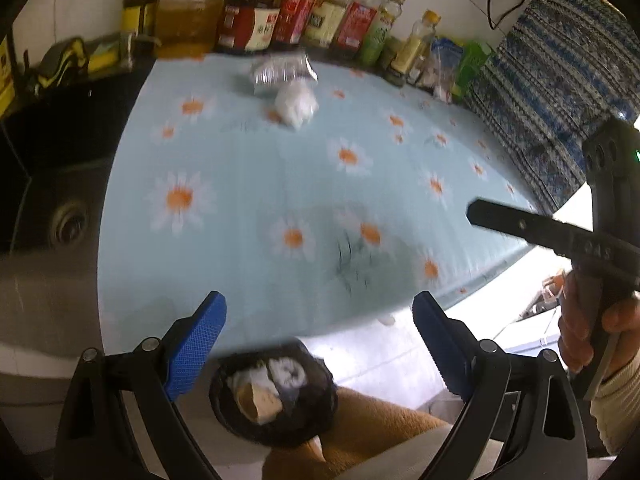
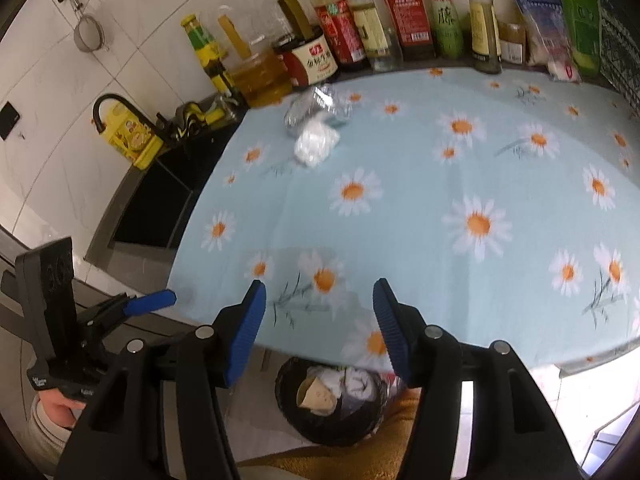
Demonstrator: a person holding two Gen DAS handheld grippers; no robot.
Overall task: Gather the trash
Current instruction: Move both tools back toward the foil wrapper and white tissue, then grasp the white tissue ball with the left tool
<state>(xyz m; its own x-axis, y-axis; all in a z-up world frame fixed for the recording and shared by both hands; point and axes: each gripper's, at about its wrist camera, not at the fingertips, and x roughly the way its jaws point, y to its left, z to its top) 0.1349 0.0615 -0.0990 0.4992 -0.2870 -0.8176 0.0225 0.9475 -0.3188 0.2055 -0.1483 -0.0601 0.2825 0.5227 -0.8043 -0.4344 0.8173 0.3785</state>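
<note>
Two scraps, crumpled foil (image 2: 316, 108) and white wad (image 2: 316, 142), lay on the cloth (image 2: 440, 240). Both grippers, left (image 1: 320, 344) and right (image 2: 318, 328), were spread, empty, above the bin (image 2: 332, 404). Next likely called for reaching the wad.

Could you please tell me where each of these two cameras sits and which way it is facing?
Left wrist: on the left gripper, tilted down across the daisy tablecloth toward the bottles; the right gripper and hand show.
Right wrist: on the right gripper, aimed likewise; the left gripper shows.
Shared: trash bin, crumpled tissue, foil wrapper.
</note>
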